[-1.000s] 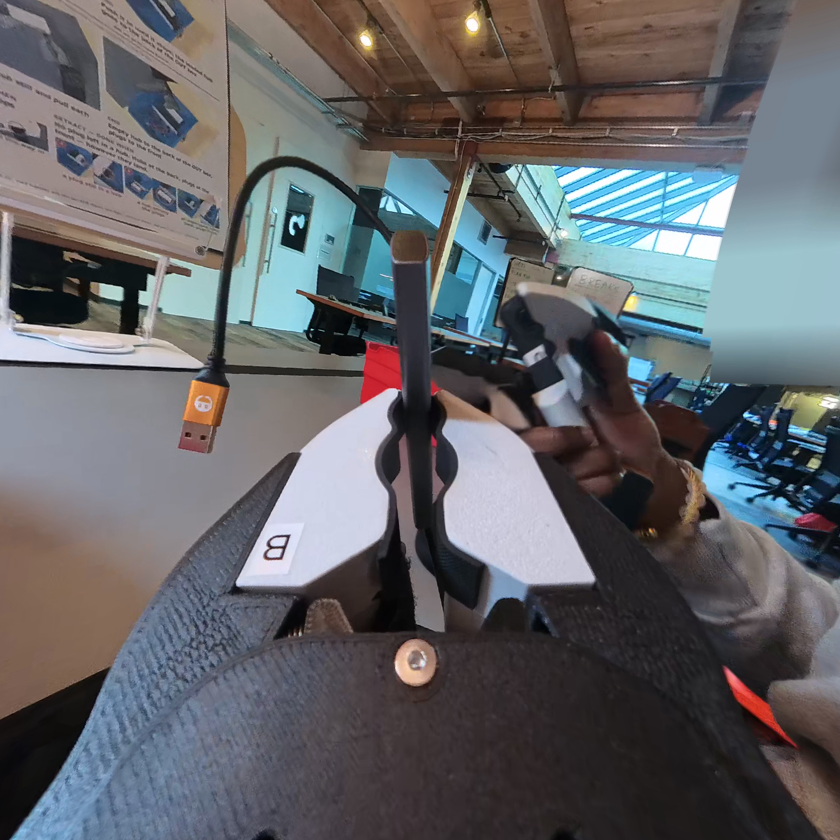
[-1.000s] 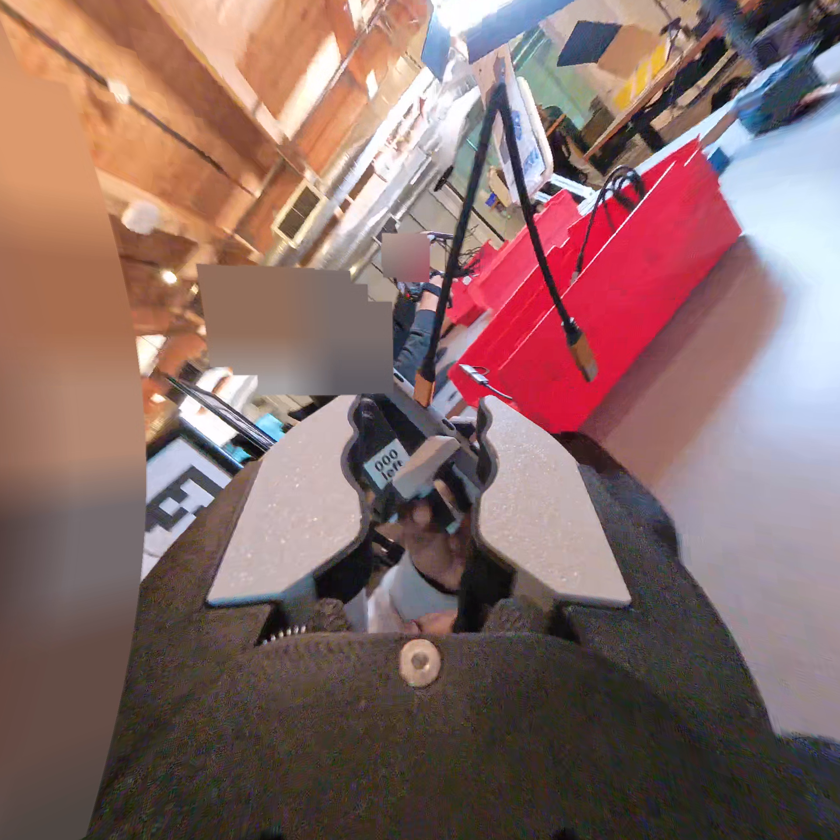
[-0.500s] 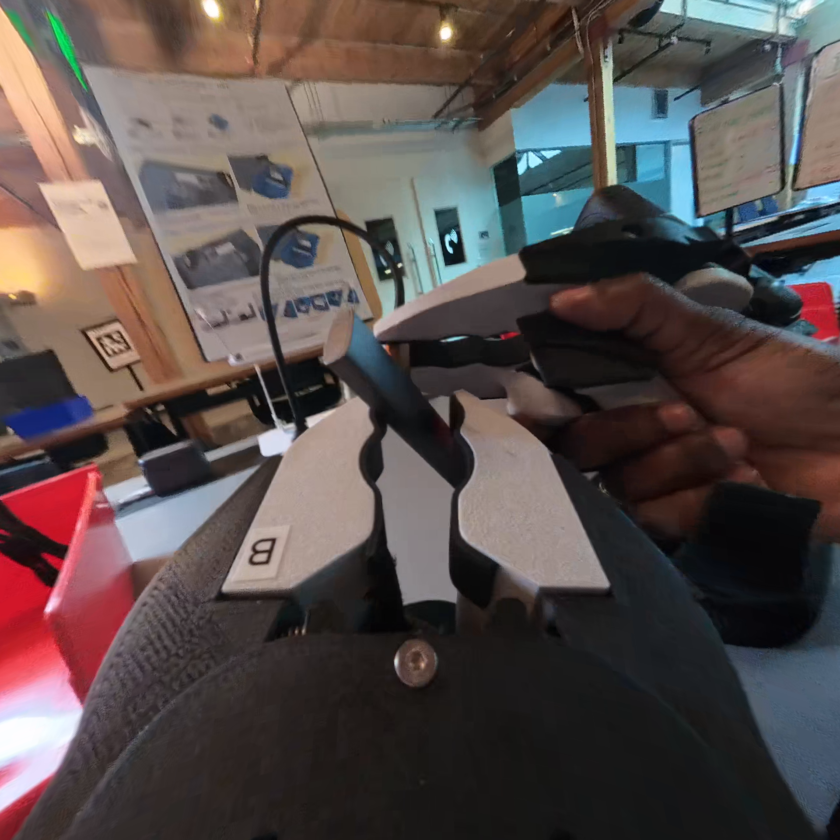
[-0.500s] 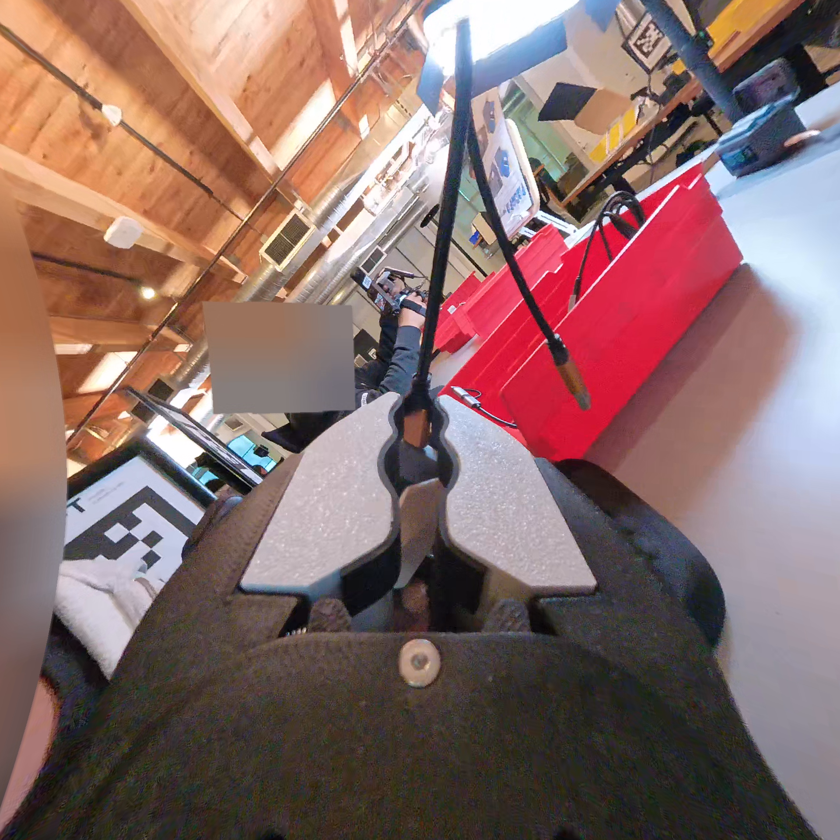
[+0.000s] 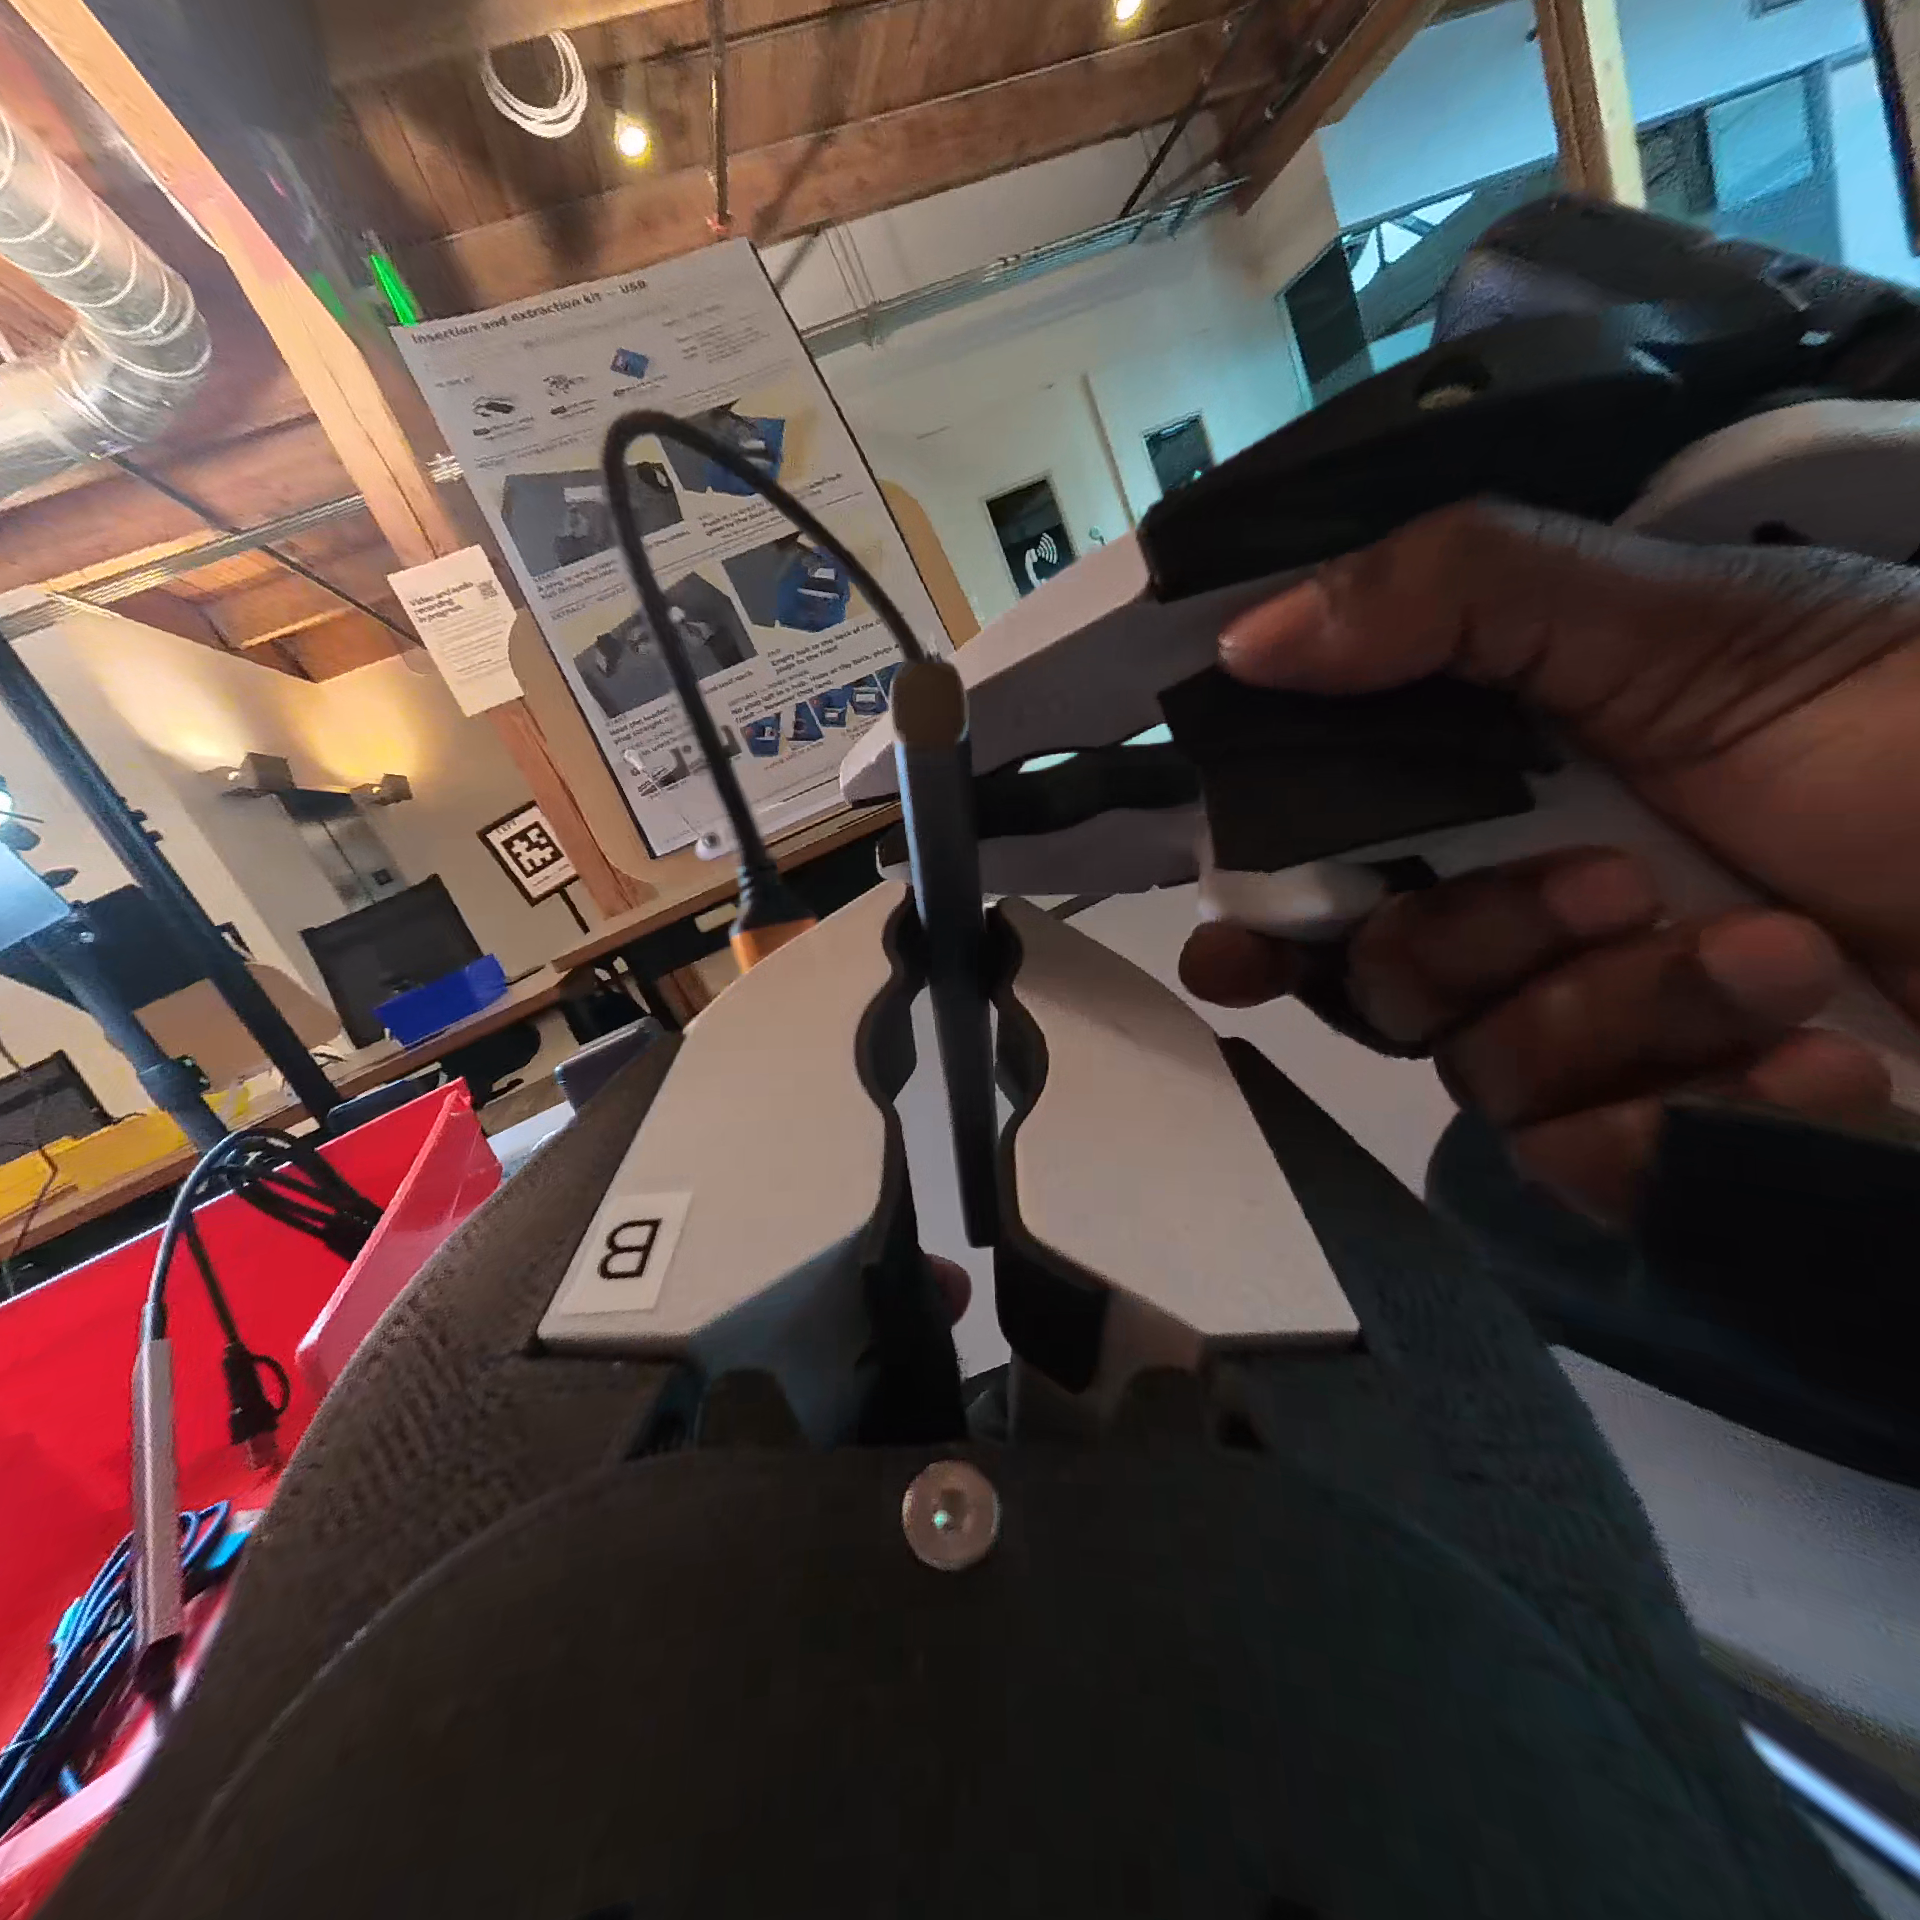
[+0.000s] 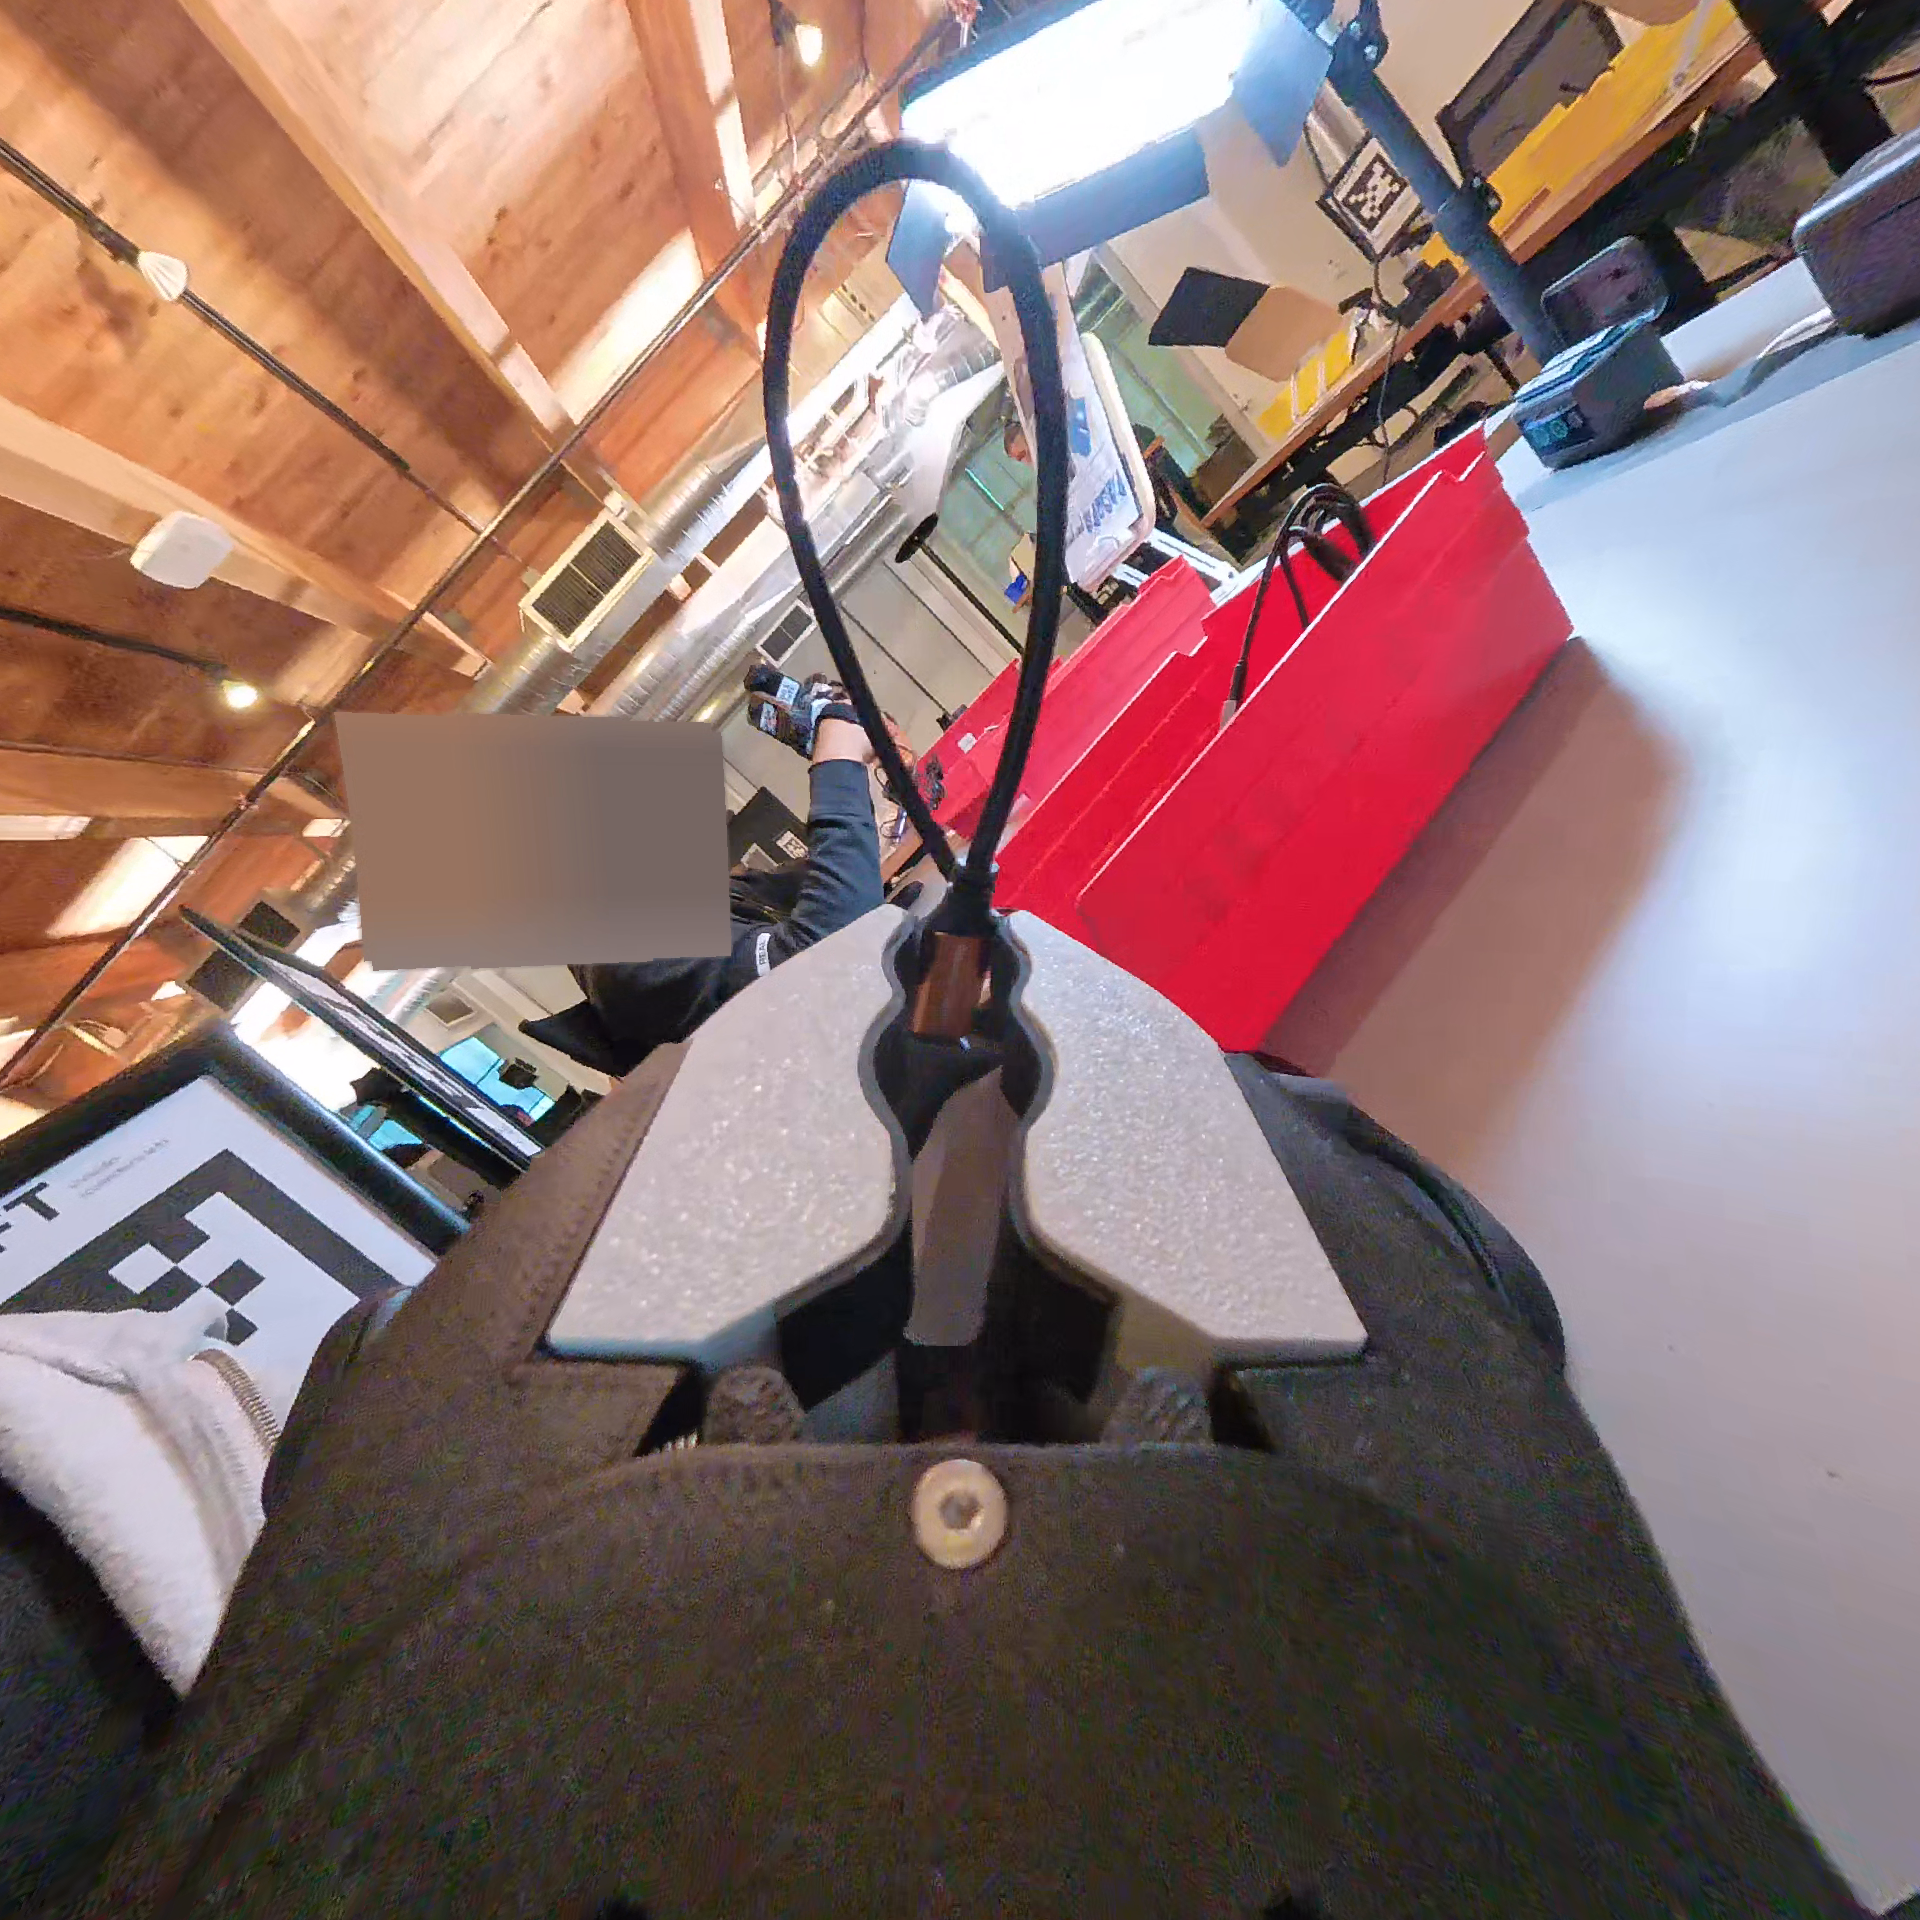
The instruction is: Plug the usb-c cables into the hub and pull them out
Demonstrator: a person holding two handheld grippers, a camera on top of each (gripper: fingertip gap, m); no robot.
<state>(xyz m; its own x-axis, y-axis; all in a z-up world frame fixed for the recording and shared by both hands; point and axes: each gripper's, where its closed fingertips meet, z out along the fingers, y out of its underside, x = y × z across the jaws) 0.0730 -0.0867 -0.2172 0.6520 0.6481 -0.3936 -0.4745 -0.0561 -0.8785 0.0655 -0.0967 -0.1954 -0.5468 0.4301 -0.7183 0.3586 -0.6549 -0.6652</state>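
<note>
My left gripper (image 5: 951, 925) is shut on a slim dark hub (image 5: 940, 997) that stands upright between its fingers. A black cable (image 5: 675, 582) arches from the hub's top down to a loose orange plug (image 5: 769, 930). A hand holds my right gripper (image 5: 883, 800) at the hub's top end. In the right wrist view my right gripper (image 6: 951, 935) is shut on the cable's copper-coloured plug (image 6: 945, 987). The black cable (image 6: 800, 499) loops up above it. A grey strip, probably the hub (image 6: 951, 1226), shows between the fingers.
A red bin (image 5: 395, 1174) with loose cables (image 5: 156, 1455) sits at the left. Red bins (image 6: 1299, 831) line the grey table (image 6: 1714, 935). A dark box (image 6: 1590, 384) stands at its far end. A person's arm (image 6: 821, 862) is in the background. Less than 4 cm separates the two grippers' tips.
The hub has turned from tilted left to upright in my left gripper. My right gripper stays shut on the plug, and the cable has bent into a closed loop.
</note>
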